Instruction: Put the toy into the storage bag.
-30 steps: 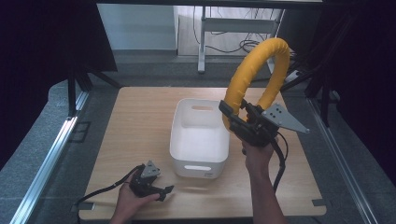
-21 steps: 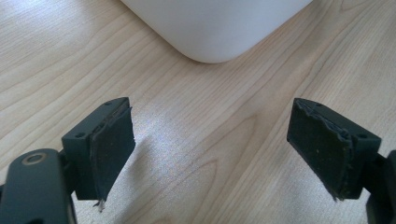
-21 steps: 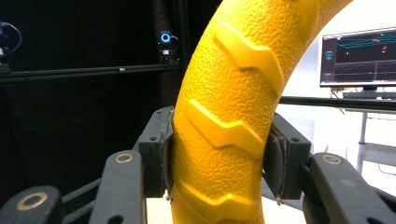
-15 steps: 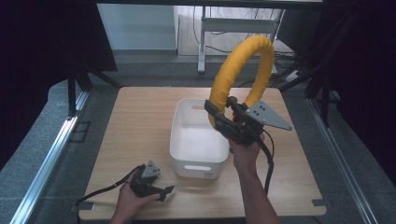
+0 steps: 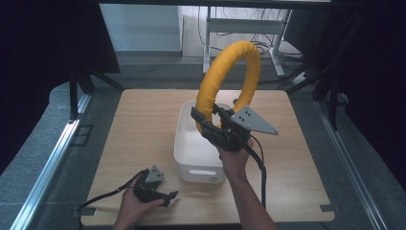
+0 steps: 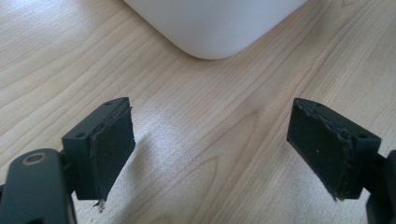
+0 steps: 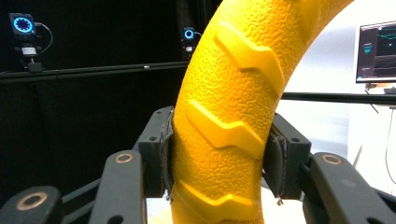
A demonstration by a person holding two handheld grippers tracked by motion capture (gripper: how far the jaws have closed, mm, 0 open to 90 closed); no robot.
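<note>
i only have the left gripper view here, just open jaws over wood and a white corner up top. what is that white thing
Observer: It's a white plastic bin standing on the wooden table, with the left gripper resting near its front corner.
Operator: ok and where's the other gripper
Observer: The right gripper is raised above the bin, and the right gripper view shows its jaws shut on a yellow ring.
Operator: ring as in a hoop?
Observer: A thick textured one with raised chevron ridges, standing upright above the gripper.
Operator: anything inside the bin
Observer: The part of its interior that shows in the high view looks empty.
</note>
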